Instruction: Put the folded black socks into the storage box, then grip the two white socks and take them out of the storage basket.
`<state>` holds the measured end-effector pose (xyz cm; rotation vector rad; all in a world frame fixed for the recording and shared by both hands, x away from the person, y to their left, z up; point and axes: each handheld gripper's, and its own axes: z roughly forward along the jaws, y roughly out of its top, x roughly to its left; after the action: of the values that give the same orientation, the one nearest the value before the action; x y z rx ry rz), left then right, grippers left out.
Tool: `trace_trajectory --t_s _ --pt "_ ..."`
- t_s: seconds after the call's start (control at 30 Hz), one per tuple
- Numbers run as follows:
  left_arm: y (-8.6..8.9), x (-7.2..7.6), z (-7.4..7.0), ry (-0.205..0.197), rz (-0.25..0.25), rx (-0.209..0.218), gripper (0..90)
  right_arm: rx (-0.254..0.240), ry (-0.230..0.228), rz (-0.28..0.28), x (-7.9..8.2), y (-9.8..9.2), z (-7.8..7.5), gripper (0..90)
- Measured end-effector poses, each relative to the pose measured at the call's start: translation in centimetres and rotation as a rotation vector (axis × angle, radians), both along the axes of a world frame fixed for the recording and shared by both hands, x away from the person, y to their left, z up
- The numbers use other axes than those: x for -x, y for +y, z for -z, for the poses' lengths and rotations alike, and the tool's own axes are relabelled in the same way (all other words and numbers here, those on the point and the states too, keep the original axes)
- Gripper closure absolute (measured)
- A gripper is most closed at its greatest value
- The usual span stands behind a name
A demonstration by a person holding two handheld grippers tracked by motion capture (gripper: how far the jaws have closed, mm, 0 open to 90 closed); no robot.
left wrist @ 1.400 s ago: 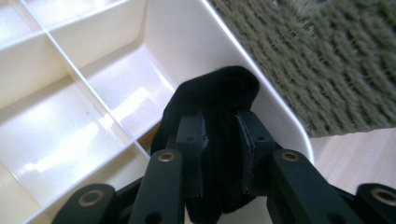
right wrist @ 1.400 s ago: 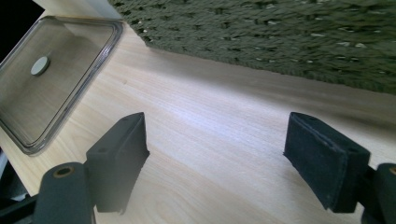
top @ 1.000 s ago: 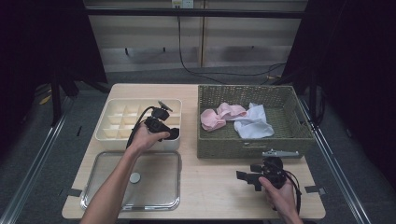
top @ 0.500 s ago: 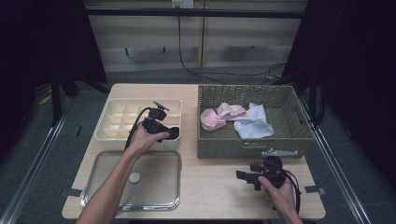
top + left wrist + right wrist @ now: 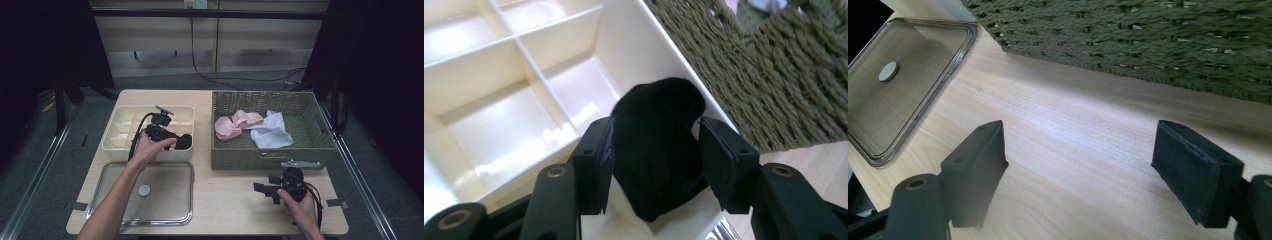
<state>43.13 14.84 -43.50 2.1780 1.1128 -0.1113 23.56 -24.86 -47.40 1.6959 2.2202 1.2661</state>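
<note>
This is a recording booth or lab bench, not a home. A pale wooden table stands in a dark, curtained-off bay, with black drapes on both sides beyond the two grippers. Behind the table, far past the jaws, a plain panelled wall carries a black cable hanging from a socket. Metal floor rails run along both sides of the table. Tape markers sit on the tabletop's edges near the hands, fixing positions.
</note>
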Motion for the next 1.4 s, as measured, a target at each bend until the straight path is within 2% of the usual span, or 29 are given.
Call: trace_trajectory --t_s 0.03,0.13,0.17,0.23,0.4,0.43,0.7,0.93,1.0,1.03,1.17,1.23,1.3,1.4 --pt "0.3 0.1 0.1 0.01 -0.023 0.028 45.1 0.007 0.001 0.001 0.0 0.0 0.0 21.2" --pt "0.5 0.2 0.1 0.005 -0.017 0.024 44.3 0.009 0.001 0.003 0.0 0.1 0.1 21.2" --pt "0.6 0.3 0.1 -0.002 -0.025 0.023 41.1 0.005 0.002 0.004 -0.1 0.0 0.0 21.2" --pt "0.8 0.4 0.0 -0.003 -0.026 0.034 40.8 0.005 0.003 0.006 -0.1 0.0 0.0 21.2" --pt "1.6 0.8 -0.6 -0.02 -0.029 0.032 37.9 0.004 0.001 0.013 -0.2 0.0 0.0 21.0" --pt "1.9 1.0 -0.8 -0.023 -0.037 0.044 35.7 0.004 0.003 0.014 -0.2 0.0 0.0 20.9" --pt "2.7 1.8 -0.9 -0.074 -0.032 0.023 38.1 0.006 0.001 0.012 -0.2 0.0 0.0 21.0" --pt "3.3 2.9 -1.2 -0.094 -0.052 0.046 35.7 0.01 0.0 0.017 0.0 -0.1 -0.1 20.9" --pt "3.5 3.3 -1.4 -0.094 -0.051 0.038 36.2 0.008 -0.003 0.022 0.0 -0.2 -0.2 20.9" --pt "3.6 3.6 -1.6 -0.097 -0.049 0.048 38.1 0.007 -0.005 0.025 0.1 -0.3 -0.3 20.9" --pt "3.9 4.0 -2.0 -0.11 -0.037 0.048 38.0 0.009 -0.012 0.03 0.0 -0.3 -0.4 20.9" --pt "4.2 4.2 -2.2 -0.115 -0.053 0.041 37.6 0.008 -0.011 0.035 0.0 -0.4 -0.4 21.2" --pt "4.6 4.7 -2.3 -0.106 -0.061 0.065 36.6 0.012 -0.011 0.034 0.0 -0.4 -0.4 21.3" --pt "4.7 5.4 -2.4 -0.124 -0.064 0.05 35.2 0.011 -0.015 0.035 0.1 -0.4 -0.5 21.3"
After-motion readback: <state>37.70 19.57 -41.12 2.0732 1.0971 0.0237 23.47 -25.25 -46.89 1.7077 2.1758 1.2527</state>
